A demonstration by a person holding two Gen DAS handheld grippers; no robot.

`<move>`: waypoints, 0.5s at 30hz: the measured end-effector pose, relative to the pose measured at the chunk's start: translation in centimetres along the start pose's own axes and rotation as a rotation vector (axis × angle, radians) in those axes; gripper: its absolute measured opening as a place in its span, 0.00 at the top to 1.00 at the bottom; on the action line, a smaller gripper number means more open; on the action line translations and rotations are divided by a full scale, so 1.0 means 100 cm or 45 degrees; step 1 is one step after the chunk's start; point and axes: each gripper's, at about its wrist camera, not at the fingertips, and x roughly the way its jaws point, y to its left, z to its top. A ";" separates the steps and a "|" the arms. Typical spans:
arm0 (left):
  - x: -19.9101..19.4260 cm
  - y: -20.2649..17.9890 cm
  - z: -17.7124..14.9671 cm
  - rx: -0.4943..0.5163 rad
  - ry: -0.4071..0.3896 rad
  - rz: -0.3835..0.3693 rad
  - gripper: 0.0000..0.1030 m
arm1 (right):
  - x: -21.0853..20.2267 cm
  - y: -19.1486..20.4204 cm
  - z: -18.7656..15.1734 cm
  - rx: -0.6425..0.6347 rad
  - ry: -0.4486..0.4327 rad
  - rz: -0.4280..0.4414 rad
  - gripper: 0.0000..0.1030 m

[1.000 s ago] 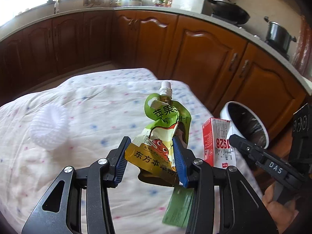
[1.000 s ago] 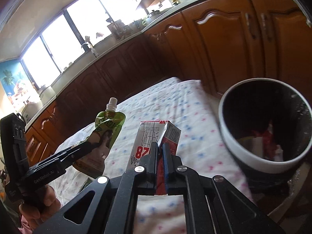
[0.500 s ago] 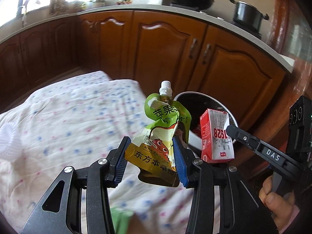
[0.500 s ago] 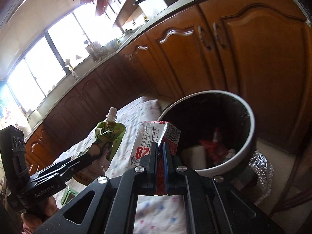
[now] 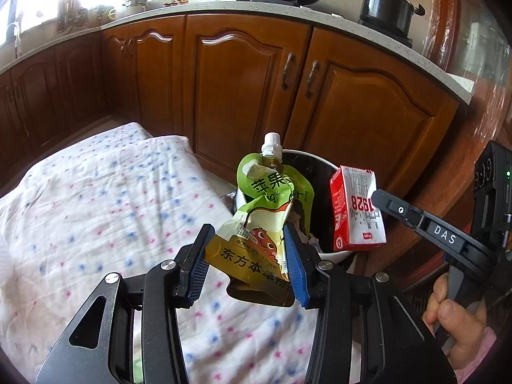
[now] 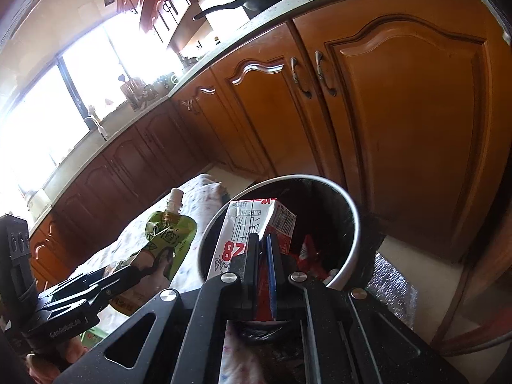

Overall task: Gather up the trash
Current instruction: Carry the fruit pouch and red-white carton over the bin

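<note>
Aloft above the trash bin [image 6: 355,224], two pieces of rubbish are held side by side. Left gripper [image 5: 248,264] clamps a crumpled green juice pouch [image 5: 265,224], white cap up, its blue pads [image 5: 294,265] pressing the lower half. Right gripper [image 6: 262,265] pinches a red-and-white milk carton [image 6: 249,224] upright over the bin's white rim, with red wrappers visible inside. Beside the bin lies a dotted white cloth [image 5: 96,217]; wooden cabinets [image 5: 236,73] stand behind, a pot [image 5: 387,8] on the counter [image 5: 320,19] above.
</note>
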 end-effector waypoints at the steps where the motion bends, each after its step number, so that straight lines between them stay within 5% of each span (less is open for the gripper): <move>1: 0.002 -0.002 0.002 0.003 0.005 -0.001 0.59 | 0.001 0.000 0.001 -0.002 0.000 -0.006 0.96; 15: 0.041 -0.029 0.020 0.052 0.071 -0.002 0.59 | 0.014 -0.021 0.012 0.000 0.021 -0.058 0.95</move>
